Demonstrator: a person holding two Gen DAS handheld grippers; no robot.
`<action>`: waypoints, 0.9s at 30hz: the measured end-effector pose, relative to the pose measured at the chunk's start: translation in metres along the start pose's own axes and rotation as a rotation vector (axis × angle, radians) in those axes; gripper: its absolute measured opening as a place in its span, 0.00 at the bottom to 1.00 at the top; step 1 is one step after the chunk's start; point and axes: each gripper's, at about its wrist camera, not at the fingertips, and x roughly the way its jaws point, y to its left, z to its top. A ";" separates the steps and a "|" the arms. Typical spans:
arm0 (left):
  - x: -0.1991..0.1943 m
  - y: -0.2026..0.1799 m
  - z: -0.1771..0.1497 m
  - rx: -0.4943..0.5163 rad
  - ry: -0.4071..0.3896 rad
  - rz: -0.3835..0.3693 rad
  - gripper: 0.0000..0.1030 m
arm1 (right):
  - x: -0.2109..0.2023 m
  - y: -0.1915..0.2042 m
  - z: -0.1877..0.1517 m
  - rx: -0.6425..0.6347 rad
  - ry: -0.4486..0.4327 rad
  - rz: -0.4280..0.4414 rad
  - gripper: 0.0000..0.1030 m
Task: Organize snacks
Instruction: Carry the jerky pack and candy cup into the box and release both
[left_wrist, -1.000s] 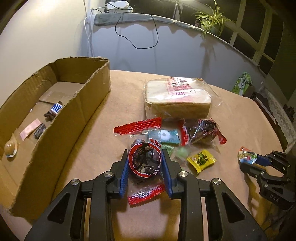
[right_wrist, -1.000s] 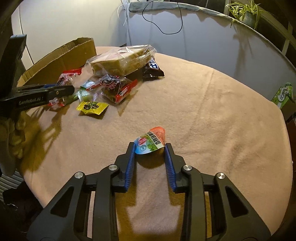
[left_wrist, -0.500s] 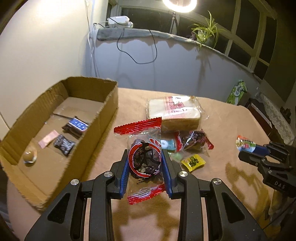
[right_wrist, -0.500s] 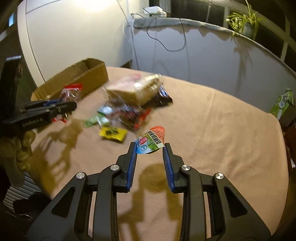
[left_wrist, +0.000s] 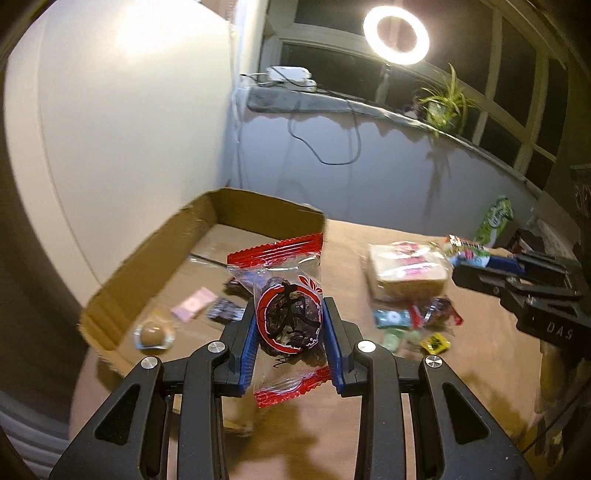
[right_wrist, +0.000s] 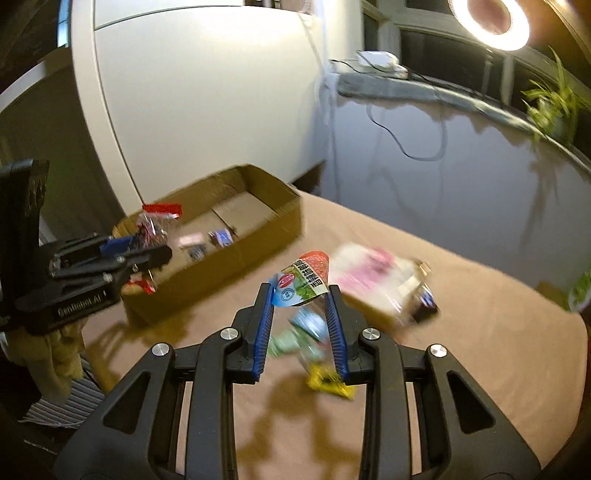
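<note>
Snacks are partly sorted: some already lie in the box (left_wrist: 159, 258), two are held in the air, and a cluster waits on the table (left_wrist: 480, 369).

Left wrist view: the left gripper (left_wrist: 291, 332) pinches a red-ended packet (left_wrist: 288, 314) between its blue pads, held just beside the box's near wall and above its open top. Inside the box lie a round wrapped sweet (left_wrist: 153, 334), a pink sachet (left_wrist: 194, 304) and a dark bar (left_wrist: 225, 312). Right of the box, on the table, sit the bread pack (left_wrist: 406, 273), a teal packet (left_wrist: 391, 318), a dark red-ended packet (left_wrist: 437, 312) and a yellow candy (left_wrist: 435, 342). The right gripper (left_wrist: 480, 260) enters from the right, clamped on a jelly cup (left_wrist: 467, 251).

Right wrist view: the right gripper (right_wrist: 300, 321) squeezes the jelly cup (right_wrist: 304, 284) by its lid edge, over the table right of the box (right_wrist: 236, 258). The left gripper (right_wrist: 147, 245) hangs at the box's near end with its packet (right_wrist: 155, 225). Below, blurred, lie the bread pack (right_wrist: 373, 284), green and teal packets and the yellow candy (right_wrist: 328, 380).

Judging by this, both held snacks are close to being dropped into the box; at least the bread pack and four or so small packets remain.
</note>
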 end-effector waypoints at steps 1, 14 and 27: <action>0.000 0.003 0.000 -0.003 0.000 0.004 0.30 | 0.004 0.004 0.005 -0.005 -0.002 0.008 0.29; 0.012 0.042 0.007 -0.038 0.010 0.039 0.30 | 0.068 0.043 0.055 -0.053 0.029 0.103 0.29; 0.026 0.056 0.010 -0.056 0.030 0.057 0.30 | 0.114 0.058 0.076 -0.076 0.076 0.163 0.29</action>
